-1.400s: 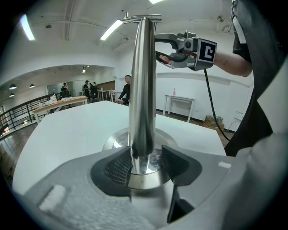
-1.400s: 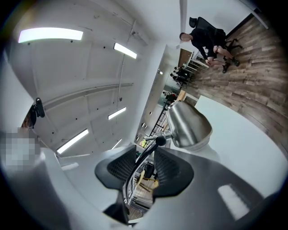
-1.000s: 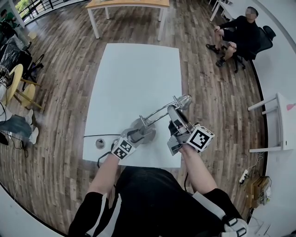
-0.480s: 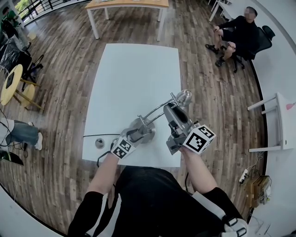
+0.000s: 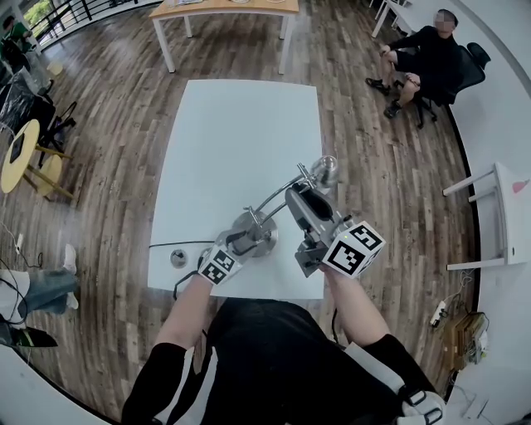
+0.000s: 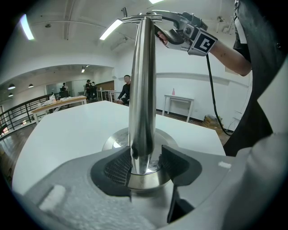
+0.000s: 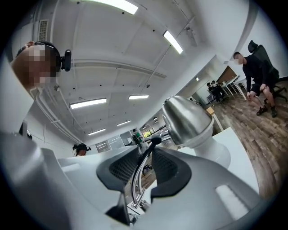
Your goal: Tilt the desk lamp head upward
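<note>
A chrome desk lamp stands near the front edge of the white table, on a round base. My left gripper is shut on the lamp's upright post, low down just above the base, with both pads against it. Two thin rods run from the post to the dome-shaped lamp head. My right gripper is raised beside the head. Its jaws are closing around the rods just behind the lamp head, and a little gap still shows at the pads.
A small round switch on the lamp's black cord lies at the table's front left. A person sits on a chair at the far right. A wooden table stands behind and a white side table to the right.
My right gripper has moved a little farther out and to the left along the lamp arm. The lamp head has shifted slightly with it. The left gripper has stayed on the post.
</note>
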`<state>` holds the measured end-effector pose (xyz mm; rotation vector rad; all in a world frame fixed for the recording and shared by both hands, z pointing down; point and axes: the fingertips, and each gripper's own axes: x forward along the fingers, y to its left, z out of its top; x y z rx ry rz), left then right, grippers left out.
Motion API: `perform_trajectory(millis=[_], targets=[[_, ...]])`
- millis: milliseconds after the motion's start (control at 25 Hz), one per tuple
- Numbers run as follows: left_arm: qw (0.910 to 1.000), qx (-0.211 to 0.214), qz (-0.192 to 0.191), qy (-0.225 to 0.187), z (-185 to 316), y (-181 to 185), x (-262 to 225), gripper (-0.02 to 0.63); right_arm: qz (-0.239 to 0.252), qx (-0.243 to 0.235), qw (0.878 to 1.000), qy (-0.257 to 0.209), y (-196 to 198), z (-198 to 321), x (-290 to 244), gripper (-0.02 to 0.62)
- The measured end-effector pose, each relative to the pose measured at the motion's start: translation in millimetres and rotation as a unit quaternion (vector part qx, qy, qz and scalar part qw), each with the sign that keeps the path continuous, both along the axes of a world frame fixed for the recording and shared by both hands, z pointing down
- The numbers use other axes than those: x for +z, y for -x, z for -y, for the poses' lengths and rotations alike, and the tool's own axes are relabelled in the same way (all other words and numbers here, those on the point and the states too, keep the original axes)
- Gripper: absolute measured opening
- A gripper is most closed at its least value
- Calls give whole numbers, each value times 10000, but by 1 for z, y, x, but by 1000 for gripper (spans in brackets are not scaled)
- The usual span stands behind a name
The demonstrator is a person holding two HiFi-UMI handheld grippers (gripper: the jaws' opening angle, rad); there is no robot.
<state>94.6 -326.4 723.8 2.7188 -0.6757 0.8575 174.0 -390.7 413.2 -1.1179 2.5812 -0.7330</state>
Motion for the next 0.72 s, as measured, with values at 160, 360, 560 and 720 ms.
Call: perform_trajectory(millis=[160,360,560,720], targets=[[10000,5,-10,11,0,2,0,225,-121,-63,9998,-113,7,-2,-4,94],[10000,28,-6,26,2,3,2,225,-238,-201,9992,-258,18,-4,-10,83],[10000,23,-7,34,2,2,2,225,-396,-278,9981,-374,23,-7,-14,80],[10000,33,10,38,3,1,0,224,-559,-403,9961,-546,31,-11,-21,75]])
